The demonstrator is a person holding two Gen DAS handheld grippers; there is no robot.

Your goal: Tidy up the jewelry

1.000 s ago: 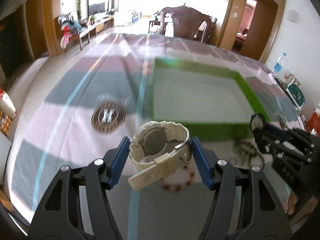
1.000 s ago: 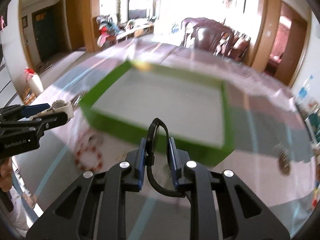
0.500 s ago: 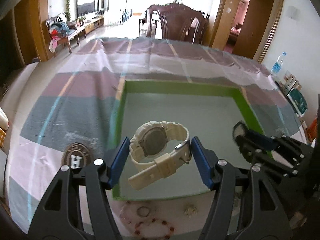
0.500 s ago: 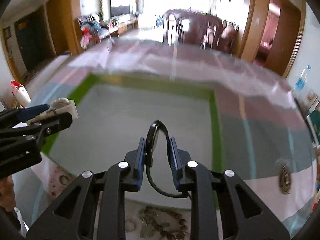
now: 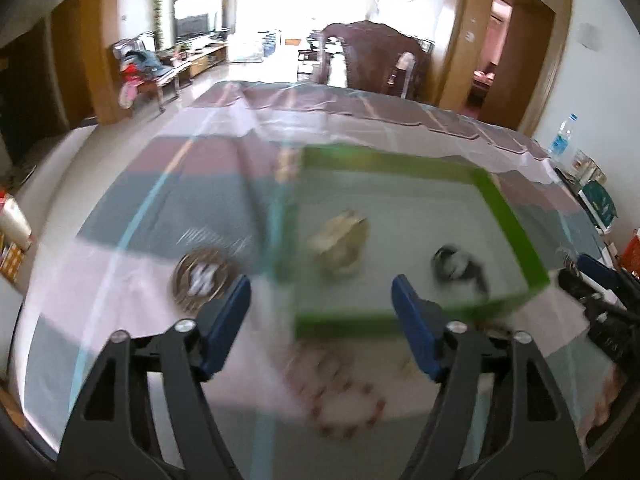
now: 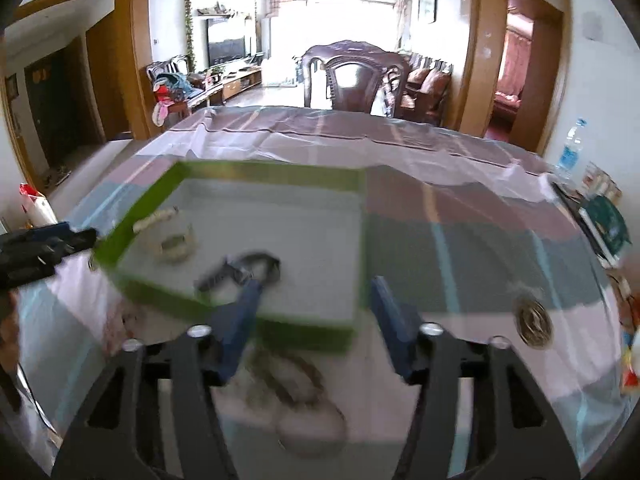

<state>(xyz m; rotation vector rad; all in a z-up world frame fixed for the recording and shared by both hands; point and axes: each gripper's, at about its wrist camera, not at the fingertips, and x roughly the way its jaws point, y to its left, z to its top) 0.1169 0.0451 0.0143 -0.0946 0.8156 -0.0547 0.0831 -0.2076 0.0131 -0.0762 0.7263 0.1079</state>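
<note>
Standing wide with nothing between its blue pads, the left tool (image 5: 320, 312) hangs over the near left corner of the green tray (image 5: 516, 232), and the cream watch (image 5: 340, 246) lies beyond it on the tray's pale floor, left of the middle, free of the pads. The right tool (image 6: 316, 304) is parting its jaws, and nothing sits between them; the black watch (image 6: 240, 266) lies on the tray floor just past the tool's left pad, close to the tray's near wall. In the left wrist view that black watch shows right of the cream one, the two apart, both blurred. In the right wrist view the cream watch rests in the tray's left part, near the left wall, strap trailing toward the far side.

Outside the tray, on the near strip of the counter (image 6: 460, 208), a ring of reddish beads (image 5: 344, 404) lies beneath the left tool, and a dull beaded chain (image 6: 288, 384) lies beneath the right tool; both are smeared by motion. A round metal medallion (image 5: 202, 278) sits on the striped cloth left of the tray, just beyond the left tool's left pad. A second round metal piece (image 6: 534, 322) lies on the cloth well right of the tray.

A dark wooden chair (image 6: 352, 80) stands at the counter's far end
</note>
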